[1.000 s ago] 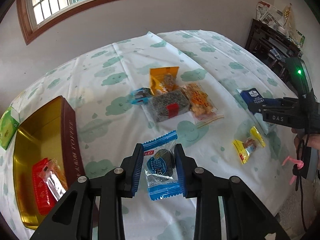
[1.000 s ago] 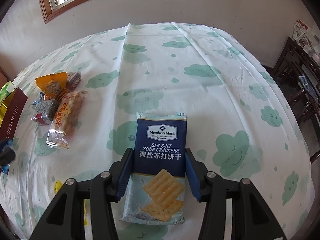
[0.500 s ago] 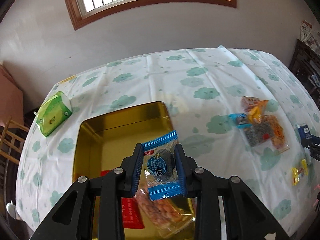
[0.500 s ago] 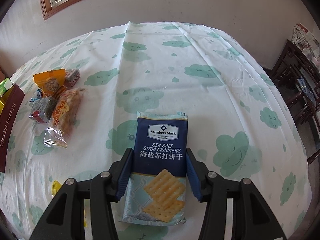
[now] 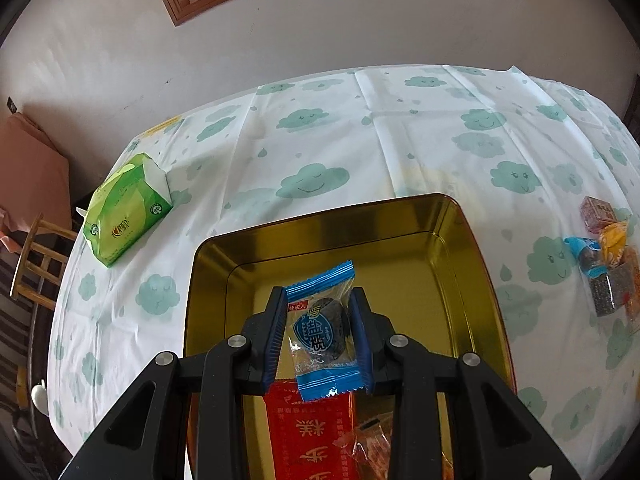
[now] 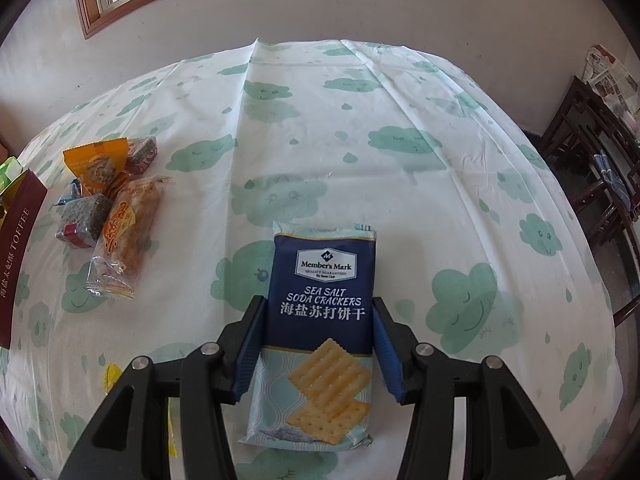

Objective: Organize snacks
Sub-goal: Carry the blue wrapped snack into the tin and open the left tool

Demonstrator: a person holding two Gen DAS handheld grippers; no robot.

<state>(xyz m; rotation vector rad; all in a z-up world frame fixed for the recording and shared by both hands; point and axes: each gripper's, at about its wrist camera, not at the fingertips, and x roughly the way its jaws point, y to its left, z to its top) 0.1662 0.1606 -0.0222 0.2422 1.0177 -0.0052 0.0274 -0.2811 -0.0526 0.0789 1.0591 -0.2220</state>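
Note:
My left gripper (image 5: 319,334) is shut on a small blue candy packet (image 5: 322,330) and holds it above the open gold tin (image 5: 460,248). In the tin lie a red packet (image 5: 308,436) and a clear snack bag (image 5: 372,436), partly hidden by my fingers. My right gripper (image 6: 318,338) is shut on a navy pack of sea salt soda crackers (image 6: 324,296), held above the table. A pile of loose snacks (image 6: 112,200) lies on the cloth to the left; it also shows in the left wrist view (image 5: 608,256) at the right.
A green tissue pack (image 5: 128,208) lies left of the tin. The tin's maroon side (image 6: 16,248) stands at the left edge of the right wrist view. A yellow candy (image 6: 110,374) lies near my right gripper. Dark wooden chairs (image 6: 600,168) stand right of the table.
My left gripper has carried the blue candy packet leftward from the snack area to above the gold tin, then further over it. My right gripper holds the crackers almost still.

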